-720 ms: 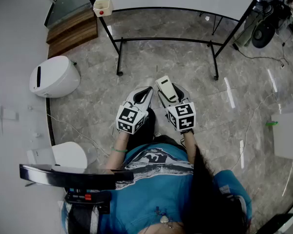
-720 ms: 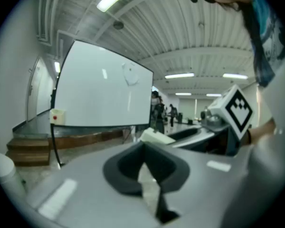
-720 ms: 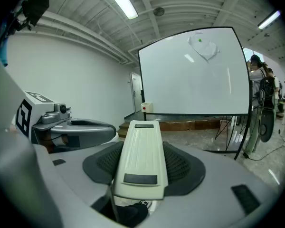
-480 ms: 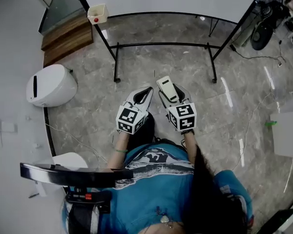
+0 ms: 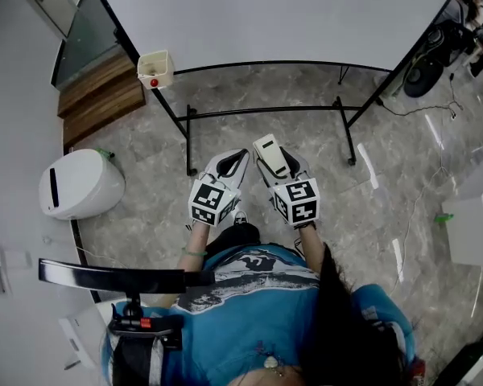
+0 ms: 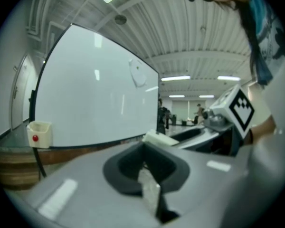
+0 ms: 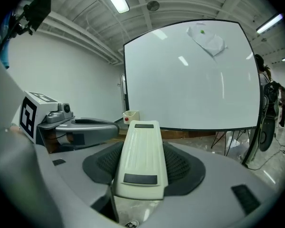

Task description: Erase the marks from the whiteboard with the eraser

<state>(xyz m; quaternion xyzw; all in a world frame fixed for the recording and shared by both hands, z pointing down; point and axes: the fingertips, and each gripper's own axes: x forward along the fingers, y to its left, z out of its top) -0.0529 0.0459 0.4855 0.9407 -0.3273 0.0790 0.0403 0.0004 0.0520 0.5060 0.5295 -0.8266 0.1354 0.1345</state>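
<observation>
The whiteboard (image 5: 274, 14) stands on a black frame ahead of both grippers and looks almost blank. In the gripper views a faint pale patch (image 7: 206, 38) shows near the whiteboard's (image 7: 190, 80) top, also seen high on the whiteboard (image 6: 95, 94) as a pale patch (image 6: 137, 72). My right gripper (image 5: 272, 158) is shut on a cream eraser (image 5: 270, 153), which lies lengthwise between the jaws; this eraser (image 7: 141, 158) points at the board. My left gripper (image 5: 234, 159) is beside it, shut with nothing in it, jaws together (image 6: 149, 194). Both are held apart from the board.
A small cream box with a red dot (image 5: 154, 69) hangs at the stand's left leg. The stand's black floor bars (image 5: 266, 109) lie just ahead. A white rounded device (image 5: 79, 185) and a wooden step (image 5: 97, 103) are left; a white cabinet (image 5: 475, 223) and cables are right.
The whiteboard has come further into the head view and sits nearer the grippers. Both grippers have shifted slightly up toward it. The hold on the eraser is unchanged.
</observation>
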